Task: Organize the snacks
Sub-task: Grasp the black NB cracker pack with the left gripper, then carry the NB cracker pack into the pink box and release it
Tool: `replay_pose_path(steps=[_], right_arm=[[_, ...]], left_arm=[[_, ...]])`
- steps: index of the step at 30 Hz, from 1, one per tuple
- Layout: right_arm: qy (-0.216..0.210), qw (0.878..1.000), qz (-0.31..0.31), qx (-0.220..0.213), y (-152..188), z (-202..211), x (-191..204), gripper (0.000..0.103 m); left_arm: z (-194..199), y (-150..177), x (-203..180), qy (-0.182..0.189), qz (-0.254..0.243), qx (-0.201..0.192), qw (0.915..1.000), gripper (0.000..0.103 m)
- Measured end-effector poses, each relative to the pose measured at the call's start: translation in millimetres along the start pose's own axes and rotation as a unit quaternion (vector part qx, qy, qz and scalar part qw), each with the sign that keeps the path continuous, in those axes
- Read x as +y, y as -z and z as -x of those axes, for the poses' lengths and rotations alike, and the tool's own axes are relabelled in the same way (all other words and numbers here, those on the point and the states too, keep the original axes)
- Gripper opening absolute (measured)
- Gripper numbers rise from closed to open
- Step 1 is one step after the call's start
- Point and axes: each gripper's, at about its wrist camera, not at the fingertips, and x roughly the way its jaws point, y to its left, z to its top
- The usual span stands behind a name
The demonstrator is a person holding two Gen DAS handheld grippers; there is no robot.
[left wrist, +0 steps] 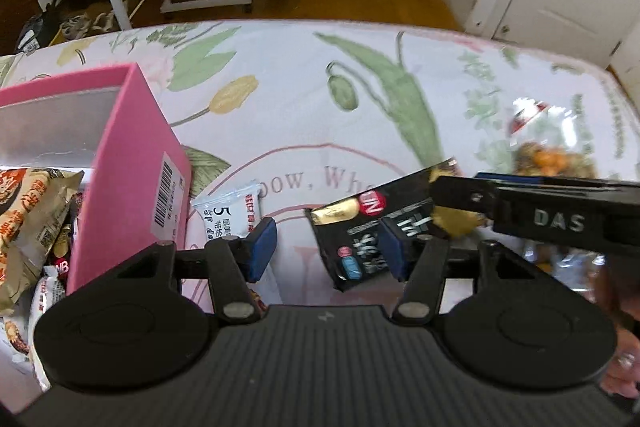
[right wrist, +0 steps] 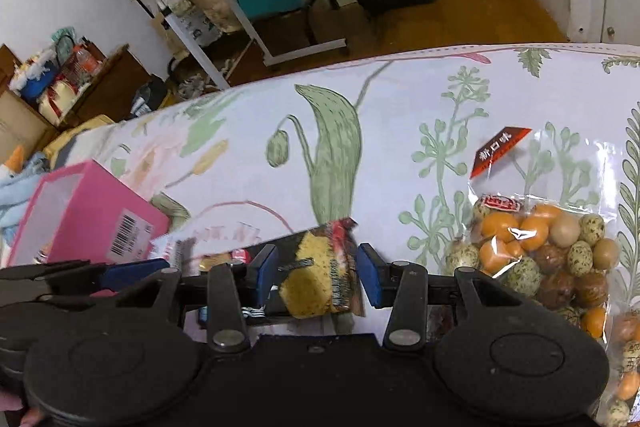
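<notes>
**Both grippers over the black snack packet on the flowered cloth**

Left wrist view: the left gripper hangs over a white cloth printed with green leaves and tulips. Its blue pads stand spread, with bare cloth between them. The right-hand pad overlaps the near edge of a black snack packet, but I cannot tell whether it touches it. A small white sachet lies just beside the left pad, against the pink box. The box stands open at the left and holds several packets, among them a beige one. The right gripper reaches in from the right and overlaps the black packet's far corner.

Right wrist view: the right gripper's pads stand a little apart, with the packet's yellow and red end between them. Whether they press on it I cannot tell. A clear bag of orange and speckled egg-shaped snacks lies to the right, and the pink box to the left.
</notes>
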Motion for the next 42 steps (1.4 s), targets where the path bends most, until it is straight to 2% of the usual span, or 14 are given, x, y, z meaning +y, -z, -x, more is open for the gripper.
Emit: replay_pose_path(steps=[2, 3, 4, 7, 10, 13, 18, 27, 29, 30, 32, 36, 42], right_arm=[[-0.001, 1.000, -0.003, -0.003, 3.4, -2.7, -1.2, 0.049], [-0.005, 1.000, -0.008, -0.002, 4.2, -3.1, -2.3, 0.045], [-0.007, 1.000, -0.012, -0.001, 4.6, -2.3, -2.0, 0.037], [-0.010, 1.000, -0.018, 0.014, 5.2, 0.7, -1.9, 0.032], [-0.014, 0.999, -0.023, 0.025, 6.9, 8.4, -1.9, 0.032], [-0.014, 0.999, -0.019, 0.040, 12.9, 20.9, 4.4, 0.035], [-0.029, 0.998, -0.019, 0.061, 28.5, 47.2, 23.2, 0.053], [-0.033, 0.998, 0.011, 0.057, 51.4, 99.4, 75.2, 0.055], [-0.040, 0.998, 0.028, 0.048, 52.2, 107.7, 90.3, 0.047], [-0.051, 0.997, 0.044, 0.041, 52.2, 111.7, 98.2, 0.039], [-0.071, 0.995, 0.056, 0.033, 50.0, 116.4, 112.9, 0.032], [-0.103, 0.991, 0.078, 0.026, 43.4, 114.0, 143.0, 0.029], [-0.130, 0.985, 0.113, 0.028, 32.3, 102.3, 193.3, 0.029]], left_arm=[[-8.0, 3.7, 0.1, 0.005, -0.001, 0.006, 1.0000, 0.058], [-8.7, 4.3, 1.6, 0.013, 0.002, 0.005, 0.9999, 0.058], [-9.6, 5.1, 3.7, 0.027, 0.011, 0.004, 0.9996, 0.060], [-17.5, 5.6, 11.2, 0.088, 0.054, 0.035, 0.9940, 0.060], [-10.9, 10.3, 7.3, 0.083, 0.046, 0.020, 0.9953, 0.057], [0.2, 17.4, 7.9, 0.093, 0.048, 0.029, 0.9941, 0.057], [39.7, 35.9, 0.2, 0.089, 0.014, 0.022, 0.9957, 0.057], [123.7, 63.6, 7.1, 0.081, -0.034, -0.015, 0.9960, 0.058], [140.8, 66.9, 13.4, 0.077, -0.048, -0.031, 0.9954, 0.058], [148.4, 69.7, 17.5, 0.061, -0.058, -0.042, 0.9955, 0.058], [161.1, 72.9, 30.2, 0.030, -0.070, -0.065, 0.9949, 0.058], [182.7, 69.2, 70.4, 0.039, -0.035, -0.066, 0.9965, 0.057], [203.9, 60.4, 128.5, 0.022, 0.014, -0.079, 0.9965, 0.057]])
